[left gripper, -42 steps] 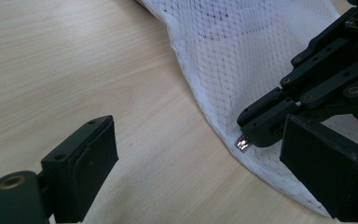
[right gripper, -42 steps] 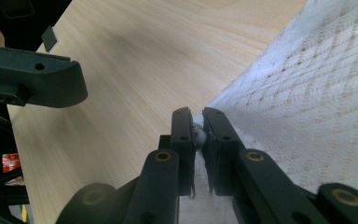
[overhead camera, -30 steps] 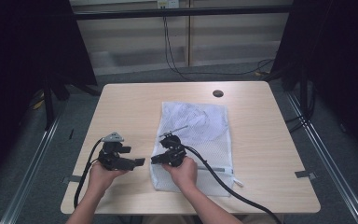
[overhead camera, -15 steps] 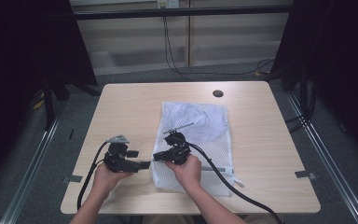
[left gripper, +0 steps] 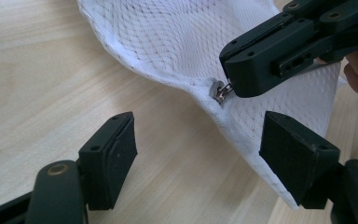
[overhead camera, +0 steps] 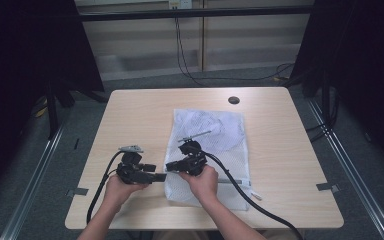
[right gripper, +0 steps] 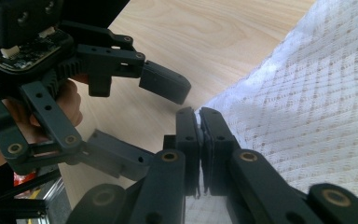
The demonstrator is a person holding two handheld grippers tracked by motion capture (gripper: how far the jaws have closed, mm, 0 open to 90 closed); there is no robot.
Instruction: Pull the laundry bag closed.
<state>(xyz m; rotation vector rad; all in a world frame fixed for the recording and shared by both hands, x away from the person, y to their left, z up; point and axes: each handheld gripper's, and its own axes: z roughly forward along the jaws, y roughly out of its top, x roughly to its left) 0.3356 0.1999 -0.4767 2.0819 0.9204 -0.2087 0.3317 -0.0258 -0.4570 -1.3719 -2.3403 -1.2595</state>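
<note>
I am working at a pale wooden table (overhead camera: 140,115) with rounded corners and a small dark round grommet (overhead camera: 234,100) near its far edge. The white mesh laundry bag (overhead camera: 220,145) is lying flat on the middle of the top, reaching toward my near edge, with bare wood on both sides of it. Beyond the table I am seeing grey floor, a light panelled wall with cables (overhead camera: 180,50) hanging down it, and black curtains (overhead camera: 25,60) closing in left and right.

My right gripper (right gripper: 198,114) is sitting with its jaws pressed together, pinching the metal zipper pull (left gripper: 221,92) at the bag's near left edge; the left gripper view shows the pull caught right at its tip. My left gripper (left gripper: 198,140) is just beside it, jaws spread with the bag's hem and the pull lying between them, untouched; they have just been closing in. Both grippers are meeting at the bag's left side in the high view.
</note>
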